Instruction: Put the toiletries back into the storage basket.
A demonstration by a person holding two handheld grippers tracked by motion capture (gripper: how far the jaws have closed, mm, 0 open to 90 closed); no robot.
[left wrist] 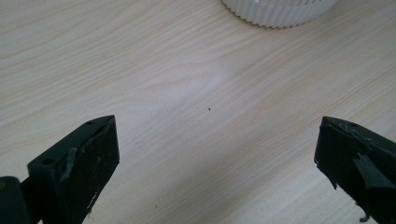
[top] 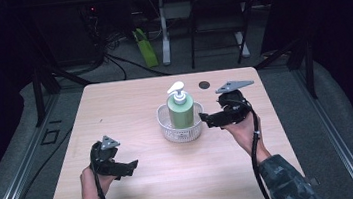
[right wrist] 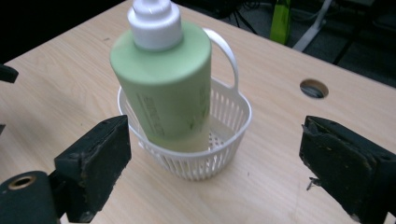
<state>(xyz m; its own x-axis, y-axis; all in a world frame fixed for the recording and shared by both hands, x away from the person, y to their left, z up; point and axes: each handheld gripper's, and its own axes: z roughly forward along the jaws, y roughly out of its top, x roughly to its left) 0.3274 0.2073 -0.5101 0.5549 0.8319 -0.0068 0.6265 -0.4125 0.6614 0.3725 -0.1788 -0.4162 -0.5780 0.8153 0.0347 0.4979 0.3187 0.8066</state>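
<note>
On the wooden surface point(top: 139, 184) we see a white slatted basket point(top: 181, 129) near the middle, and in it stands a green pump bottle point(top: 181, 110) with a white pump head — leaning slightly inside the basket, as the right gripper view shows. We hold the right gripper point(top: 206, 120) just beside the basket's right rim, its jaws spread wide and released, with nothing between them; the bottle and basket sit ahead of them, untouched. The left gripper point(top: 131, 167) rests low at the near left, well apart from the basket, its jaws likewise spread over bare wood — the basket's ribbed wall sits at the top of its own view. A small round hole point(top: 204, 84) marks the surface behind the basket.
</note>
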